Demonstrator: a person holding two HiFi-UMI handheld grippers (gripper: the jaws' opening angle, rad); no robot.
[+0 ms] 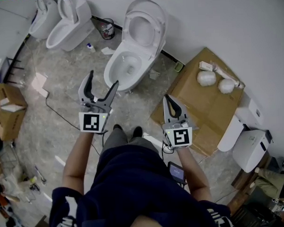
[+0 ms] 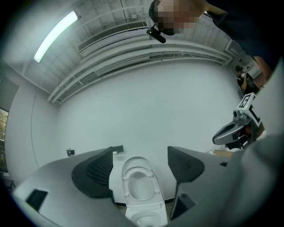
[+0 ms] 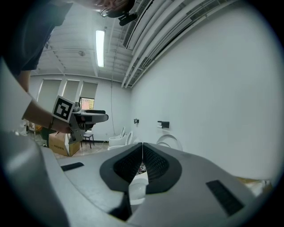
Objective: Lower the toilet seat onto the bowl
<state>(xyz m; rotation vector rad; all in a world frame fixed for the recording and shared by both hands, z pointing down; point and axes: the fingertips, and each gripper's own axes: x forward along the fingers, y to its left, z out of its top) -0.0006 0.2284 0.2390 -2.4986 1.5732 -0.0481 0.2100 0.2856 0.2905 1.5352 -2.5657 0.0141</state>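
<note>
Where the toilet seat (image 1: 146,23) stands raised, leaning back toward the wall and clear of the bowl (image 1: 124,69), seat and lid are hard to tell apart from above. The bowl's foot is hidden under its own rim. Left gripper (image 1: 102,79): jaws spread wide, nothing between them, held short of the bowl's front edge. Right gripper (image 1: 168,98): jaws pressed together, empty, near the edge of a flattened cardboard sheet (image 1: 204,101). Floor (image 1: 62,95) left of the bowl gives room, with a cable (image 1: 58,113) trailing across it. The cardboard crowds the right side. The person's torso cuts off the near floor.
</note>
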